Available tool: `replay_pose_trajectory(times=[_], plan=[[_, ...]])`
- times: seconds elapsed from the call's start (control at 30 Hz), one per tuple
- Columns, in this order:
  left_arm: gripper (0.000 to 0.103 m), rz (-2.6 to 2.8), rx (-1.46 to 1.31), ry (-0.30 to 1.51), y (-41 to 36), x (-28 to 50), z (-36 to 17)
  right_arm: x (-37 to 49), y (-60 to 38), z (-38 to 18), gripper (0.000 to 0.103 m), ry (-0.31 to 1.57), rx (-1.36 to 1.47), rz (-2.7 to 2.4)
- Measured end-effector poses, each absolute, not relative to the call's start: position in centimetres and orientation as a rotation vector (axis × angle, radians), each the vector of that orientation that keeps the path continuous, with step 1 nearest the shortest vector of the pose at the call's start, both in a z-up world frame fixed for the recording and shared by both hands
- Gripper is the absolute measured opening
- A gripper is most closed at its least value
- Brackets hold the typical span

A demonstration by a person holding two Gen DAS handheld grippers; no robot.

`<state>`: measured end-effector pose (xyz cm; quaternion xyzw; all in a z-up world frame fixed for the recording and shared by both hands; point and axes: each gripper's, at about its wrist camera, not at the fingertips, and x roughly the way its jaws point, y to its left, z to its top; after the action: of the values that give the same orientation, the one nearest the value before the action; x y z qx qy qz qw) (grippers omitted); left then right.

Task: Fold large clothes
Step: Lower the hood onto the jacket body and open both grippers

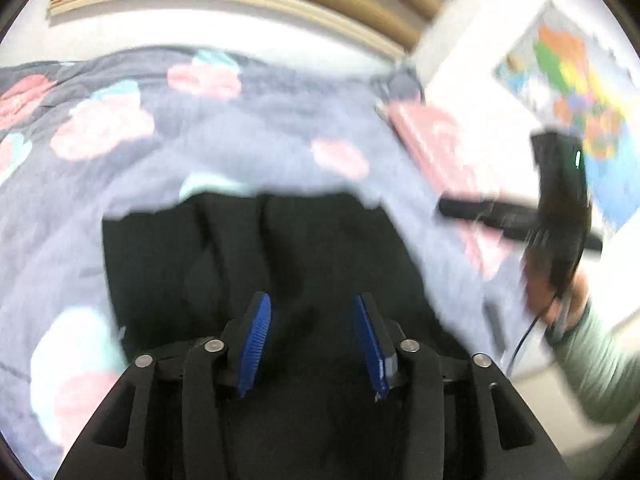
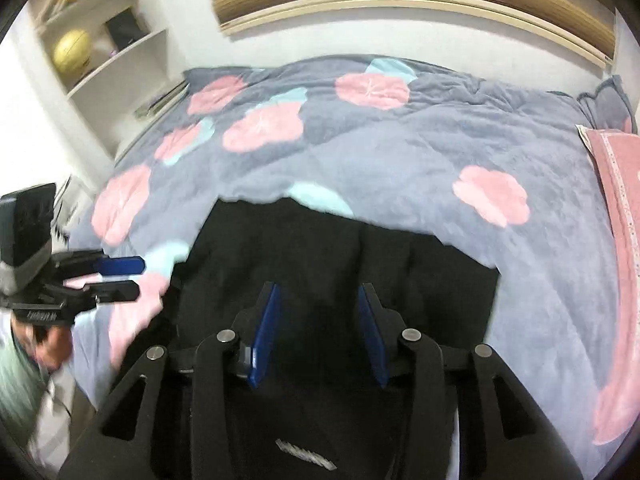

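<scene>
Trousers, black and laid flat, are seen directly ahead of and beneath both tongs, on a quilt. The left gripper is held low over the dark cloth, pointing forward along it; its blue-padded fingers are spread, with nothing between them. The right gripper is held likewise, level and above the cloth, its fingers also spread apart and empty. Whether either tong touches the fabric cannot be told.

In the right view the left gripper appears far to the left, beside the garment's left edge, its two fingers parted and aimed toward the cloth, gripped by a hand in a pale green sleeve. In the left view the right tong shows blurred at the far right, beyond the garment's right edge, gripped by the other hand.

The garment is seen as a broad black rectangle with a central lengthwise crease and soft folds; its far edge lies ahead of the fingertips. Beyond it the grey quilt with pink and mint blotches extends. A pink cloth lies to the right, shelves with a yellow ball to the far left.
</scene>
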<state>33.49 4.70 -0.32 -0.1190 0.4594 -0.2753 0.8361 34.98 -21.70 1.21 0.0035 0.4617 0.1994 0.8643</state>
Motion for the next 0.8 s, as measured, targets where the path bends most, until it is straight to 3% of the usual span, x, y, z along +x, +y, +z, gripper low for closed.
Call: replay_pose_trajectory(times=[0.1,0.3,0.37,0.57,0.8], plan=[[0.048,-0.619,-0.342,1.007,3.2,36.9,-1.8,36.3,-19.3,-1.7,0.044,1.047,0.019,0.394],[0.047,-0.501,-0.328,1.369,0.3,37.2,-14.5,32.8,-18.1,-14.2,0.045,1.361,-0.038,0.374],[0.047,-0.491,-0.359,1.425,0.6,36.6,-17.6,31.7,-18.1,-17.0,0.046,1.352,-0.012,0.362],[0.048,-0.503,-0.407,1.304,2.0,35.4,-14.8,30.7,-19.6,-15.0,0.048,1.27,0.075,0.346],[0.048,-0.518,-0.385,1.165,3.9,30.2,-8.2,27.0,-20.0,-6.9,0.05,1.103,0.008,0.386]])
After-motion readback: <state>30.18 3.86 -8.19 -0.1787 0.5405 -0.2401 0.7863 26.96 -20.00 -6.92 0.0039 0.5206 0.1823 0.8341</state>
